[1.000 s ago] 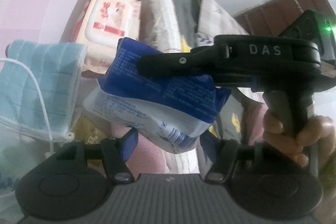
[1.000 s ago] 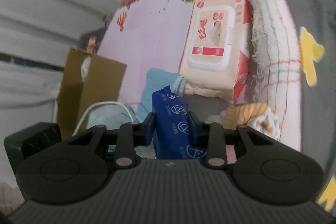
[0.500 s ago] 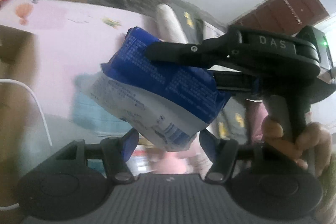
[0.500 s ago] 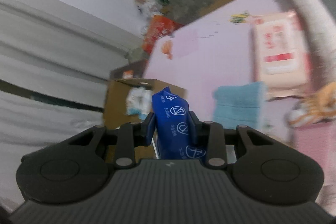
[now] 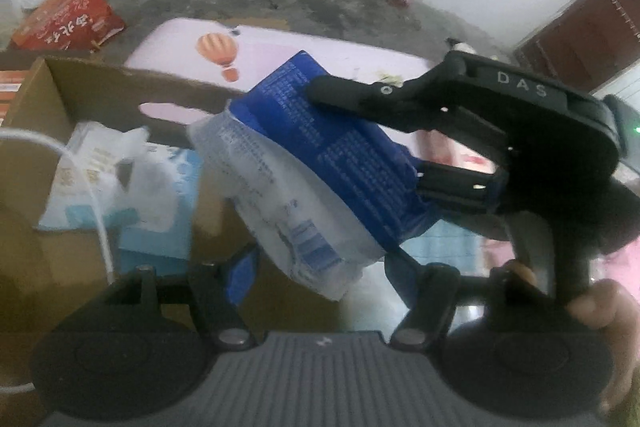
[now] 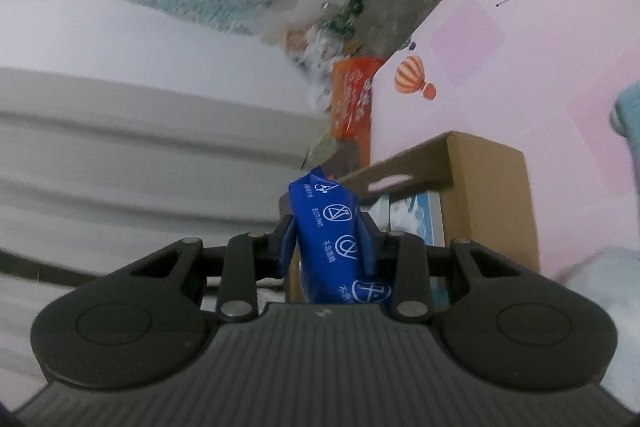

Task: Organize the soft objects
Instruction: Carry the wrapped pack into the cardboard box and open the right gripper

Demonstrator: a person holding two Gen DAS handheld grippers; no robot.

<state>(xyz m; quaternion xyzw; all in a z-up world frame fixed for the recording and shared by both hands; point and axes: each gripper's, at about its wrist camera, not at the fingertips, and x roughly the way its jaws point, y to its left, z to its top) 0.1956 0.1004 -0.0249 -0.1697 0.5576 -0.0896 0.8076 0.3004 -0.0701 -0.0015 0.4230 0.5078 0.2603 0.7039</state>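
A soft blue-and-white pack (image 5: 320,163) hangs in the air above an open cardboard box (image 5: 100,91). My right gripper (image 5: 360,135) comes in from the right and is shut on the pack's blue upper part. In the right wrist view the pack (image 6: 336,239) sits pinched between both pads of the right gripper (image 6: 332,247), with the box (image 6: 488,179) just beyond. My left gripper (image 5: 316,267) is below the pack. Its jaws are opening, the pack's white lower end hangs between them, and its pads do not press on it.
The box holds white plastic packs (image 5: 92,163) and a light blue pack (image 5: 160,227). A white cable (image 5: 96,203) crosses it. It stands on a pink mat (image 5: 280,43). A red-orange bag (image 5: 68,19) and clutter lie on the floor. A blue towel (image 6: 628,111) shows at the right.
Both grippers have swung left with the pack, away from the pink wipes pack and blue towel to above the cardboard box. The right grip is unchanged; the left fingers stand slightly wider.
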